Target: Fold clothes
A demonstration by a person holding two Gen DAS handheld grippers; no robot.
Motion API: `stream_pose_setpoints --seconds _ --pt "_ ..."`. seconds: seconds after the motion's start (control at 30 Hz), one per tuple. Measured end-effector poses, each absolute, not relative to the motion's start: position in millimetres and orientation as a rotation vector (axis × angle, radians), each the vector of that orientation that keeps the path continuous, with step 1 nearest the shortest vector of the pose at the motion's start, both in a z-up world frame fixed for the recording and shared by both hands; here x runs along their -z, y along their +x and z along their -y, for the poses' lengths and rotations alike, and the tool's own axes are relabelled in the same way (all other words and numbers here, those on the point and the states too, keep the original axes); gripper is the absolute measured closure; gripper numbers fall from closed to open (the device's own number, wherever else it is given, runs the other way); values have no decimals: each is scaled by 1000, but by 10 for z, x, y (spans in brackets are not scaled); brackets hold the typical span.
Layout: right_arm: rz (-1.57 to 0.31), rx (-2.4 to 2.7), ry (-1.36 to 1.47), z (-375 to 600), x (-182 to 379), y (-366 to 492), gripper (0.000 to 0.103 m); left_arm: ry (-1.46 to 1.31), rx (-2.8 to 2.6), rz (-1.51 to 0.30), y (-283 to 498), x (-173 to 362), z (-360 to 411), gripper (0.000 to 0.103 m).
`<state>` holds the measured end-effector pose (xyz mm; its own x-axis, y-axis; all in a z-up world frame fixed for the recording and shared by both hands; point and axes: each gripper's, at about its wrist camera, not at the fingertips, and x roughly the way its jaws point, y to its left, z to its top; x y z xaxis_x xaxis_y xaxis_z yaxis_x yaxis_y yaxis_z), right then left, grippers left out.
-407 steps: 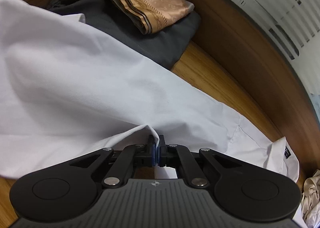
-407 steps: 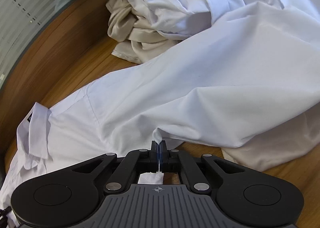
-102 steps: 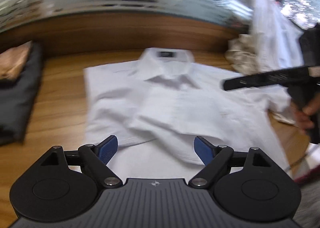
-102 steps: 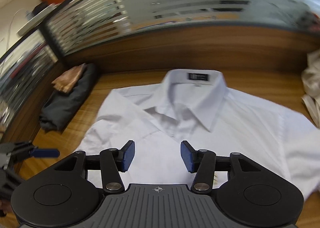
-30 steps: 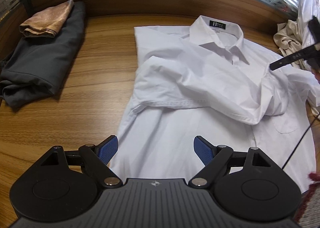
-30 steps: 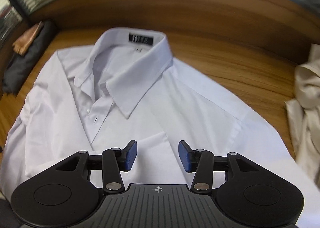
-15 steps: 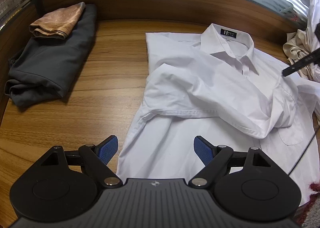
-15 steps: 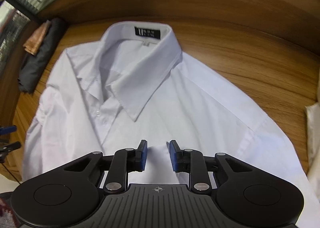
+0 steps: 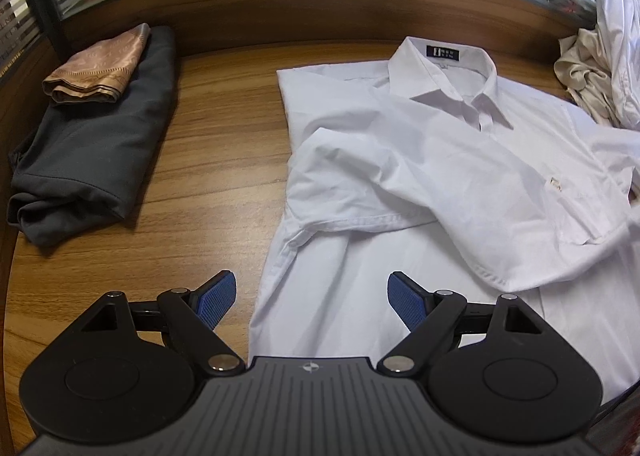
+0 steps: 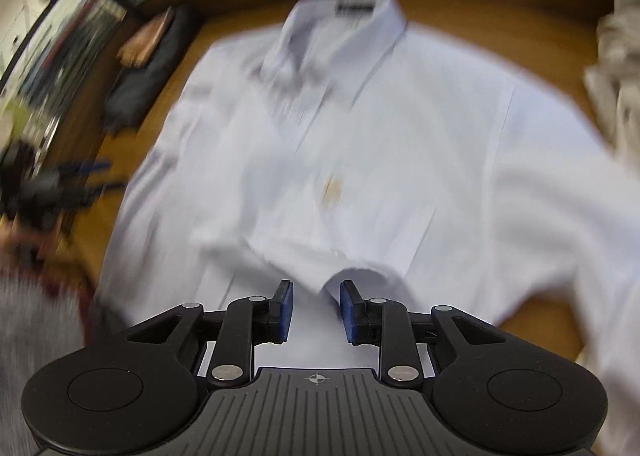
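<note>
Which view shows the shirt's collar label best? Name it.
The left wrist view: the dark collar label is sharp on the white shirt. In the right wrist view it is only a motion-blurred dark smear.

The whole right-wrist view is smeared by motion: the white shirt [image 10: 360, 144] has soft edges, its collar label is unreadable, and the dark and tan bundle at ten o'clock cannot be told apart. At nine o'clock a blurred dark shape with blue streaks cannot be made out. In the left-wrist view the shirt [image 9: 420, 176] runs off at three o'clock, its far sleeve a blur there. The crumpled pile [image 9: 600, 56] at two o'clock is cut by the edge. Text on the collar label [image 9: 442, 52] is too small to read.
</note>
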<state>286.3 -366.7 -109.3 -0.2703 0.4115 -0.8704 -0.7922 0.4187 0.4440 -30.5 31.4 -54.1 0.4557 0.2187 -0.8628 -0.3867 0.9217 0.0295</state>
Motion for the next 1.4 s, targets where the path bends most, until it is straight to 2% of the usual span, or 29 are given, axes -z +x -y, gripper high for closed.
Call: stream_pose_setpoints --seconds 0.1,0.27,0.47,0.67,0.77,0.83,0.97,1.07,1.17,1.2,1.23,1.3,1.4 --pt "-1437 -1235 -452 3797 1116 2632 70 -178 -382 -1031 -336 574 -326 16" --pt "-1366 -1197 -472 3843 1049 2578 61 -154 -403 -1028 -339 643 -348 16" --pt "-1358 -1156 -302 3884 999 2768 60 -133 -409 -1040 -284 719 -388 16" --pt "-1441 -1143 -368 4067 1070 2622 59 -201 -423 -1030 -271 724 -447 16" --pt "-1457 -1054 -298 4236 1150 2607 57 -189 -421 -1038 -257 729 -447 16" --pt "-1464 -968 -211 4332 1243 2604 50 -164 -416 -1045 -246 739 -441 16" --pt "-1492 -789 -8 4476 1513 2571 51 -117 -395 -1063 -217 757 -449 16" --pt "-1509 -696 183 4571 1697 2540 54 -75 -378 -1069 -206 775 -464 16" --pt "-1512 -630 389 4630 1842 2520 63 -58 -377 -1075 -188 796 -493 16" --pt "-1510 -614 429 4630 1871 2522 74 -59 -378 -1074 -181 805 -513 16" --pt "-1506 -607 446 4616 1877 2529 91 -59 -381 -1072 -170 816 -533 16" --pt "-1498 -592 480 4588 1889 2543 95 -58 -386 -1063 -141 830 -561 16" --pt "-1449 -632 430 4476 1706 2580 96 -61 -394 -1048 -78 861 -589 16"
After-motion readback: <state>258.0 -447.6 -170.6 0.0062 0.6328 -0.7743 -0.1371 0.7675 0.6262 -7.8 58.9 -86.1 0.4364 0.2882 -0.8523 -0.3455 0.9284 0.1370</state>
